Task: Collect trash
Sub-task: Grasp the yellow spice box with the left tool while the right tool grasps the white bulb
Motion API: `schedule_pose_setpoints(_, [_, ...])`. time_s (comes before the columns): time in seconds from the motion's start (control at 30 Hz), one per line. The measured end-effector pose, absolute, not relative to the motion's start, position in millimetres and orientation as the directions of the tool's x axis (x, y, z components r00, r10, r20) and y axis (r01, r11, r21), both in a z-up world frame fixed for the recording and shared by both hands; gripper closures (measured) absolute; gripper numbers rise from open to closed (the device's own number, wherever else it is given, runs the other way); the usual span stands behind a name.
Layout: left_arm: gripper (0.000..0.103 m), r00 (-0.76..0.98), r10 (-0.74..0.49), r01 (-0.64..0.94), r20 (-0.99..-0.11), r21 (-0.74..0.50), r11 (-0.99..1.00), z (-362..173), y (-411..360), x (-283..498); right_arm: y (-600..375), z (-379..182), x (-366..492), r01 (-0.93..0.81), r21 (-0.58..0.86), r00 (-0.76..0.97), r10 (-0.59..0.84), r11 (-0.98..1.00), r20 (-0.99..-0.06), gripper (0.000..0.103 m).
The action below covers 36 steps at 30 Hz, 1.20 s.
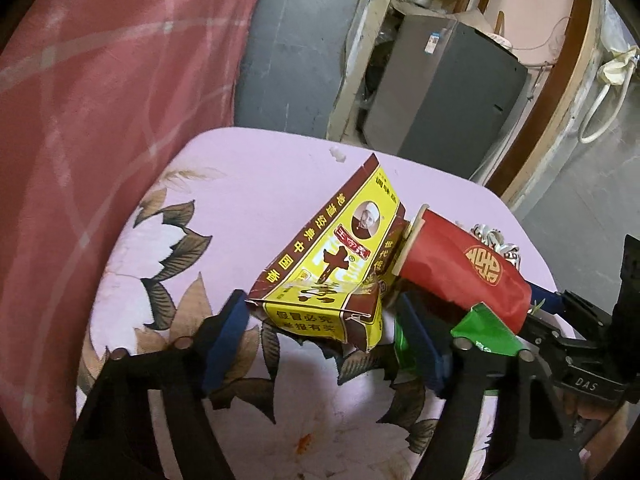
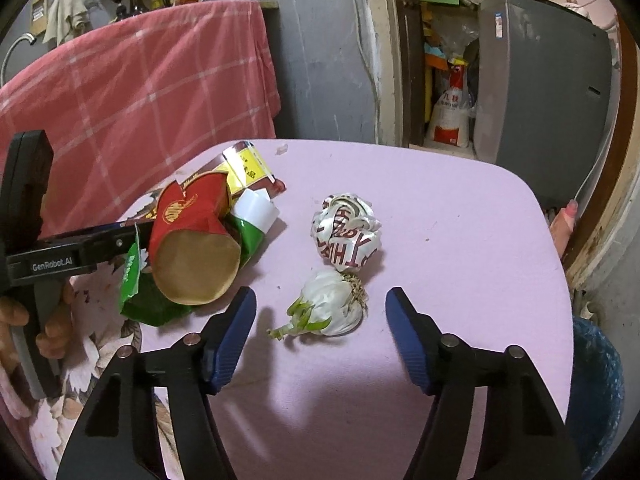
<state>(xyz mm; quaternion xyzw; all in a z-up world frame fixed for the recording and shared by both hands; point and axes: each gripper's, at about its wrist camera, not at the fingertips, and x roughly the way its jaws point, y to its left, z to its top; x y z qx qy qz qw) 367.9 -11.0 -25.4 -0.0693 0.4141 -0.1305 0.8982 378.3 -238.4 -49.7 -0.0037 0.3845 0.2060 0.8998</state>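
Note:
A yellow and maroon spice box (image 1: 340, 256) lies crumpled on the pink flowered table (image 1: 256, 184). A red paper cup (image 1: 460, 264) lies on its side beside it, over a green wrapper (image 1: 486, 326). My left gripper (image 1: 320, 336) is open, its blue pads on either side of the box's near end. In the right wrist view the cup (image 2: 192, 240) and wrapper (image 2: 140, 296) lie at left. A garlic bulb (image 2: 332, 308) and a crumpled white wrapper (image 2: 348, 236) lie mid-table. My right gripper (image 2: 320, 336) is open, just short of the garlic.
A pink checked cloth (image 2: 132, 92) hangs behind the table. A grey fridge (image 2: 544, 92) and a doorway with a white sack (image 2: 448, 120) stand at the back right. A blue bin (image 2: 596, 392) shows past the table's right edge.

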Motion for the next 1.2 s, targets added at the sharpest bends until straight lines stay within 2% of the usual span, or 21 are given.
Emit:
schedule_pose_setpoints(0.07, [0.043, 0.621, -0.292, 0.187, -0.727, -0.225, 0.956, -24.6, -13.0, 367.5, -238.3, -51.0, 379.5, -0.372, 0.155, 0.613, 0.368, 0.915, -0.700, 0.047])
schedule_pose_setpoints(0.17, [0.044, 0.618, -0.285, 0.198, -0.733, -0.206, 0.958, -25.1, -16.9, 365.4, -237.5, -51.9, 379.0, -0.369, 0.156, 0.611, 0.366, 0.916, -0.702, 0.053])
schedule_pose_setpoints(0.23, [0.044, 0.618, -0.285, 0.206, -0.733, -0.200, 0.958, -24.4, -18.3, 363.8, -236.1, -51.7, 378.3, -0.367, 0.148, 0.616, 0.360, 0.918, -0.701, 0.060])
schedule_pose_setpoints(0.33, [0.044, 0.625, -0.278, 0.205, -0.729, -0.191, 0.960, -23.7, -18.8, 363.6, -236.3, -52.0, 376.6, -0.363, 0.155, 0.620, 0.362, 0.919, -0.696, 0.064])
schedule_pose_setpoints(0.57, [0.045, 0.661, -0.252, 0.192, -0.707, -0.165, 0.967, -20.6, -23.7, 354.4, -238.5, -52.7, 371.5, -0.363, 0.178, 0.627, 0.381, 0.915, -0.679, 0.067])
schedule_pose_setpoints(0.97, [0.045, 0.705, -0.198, 0.081, -0.681, -0.200, 0.976, -19.3, -6.8, 299.7, -237.5, -46.5, 349.1, -0.392, 0.157, 0.664, 0.397, 0.906, -0.634, 0.069])
schedule_pose_setpoints(1.2, [0.045, 0.688, -0.213, 0.074, -0.694, -0.225, 0.972, -19.8, -11.4, 280.6, -238.4, -42.4, 332.4, -0.408, 0.144, 0.677, 0.405, 0.902, -0.614, 0.069])
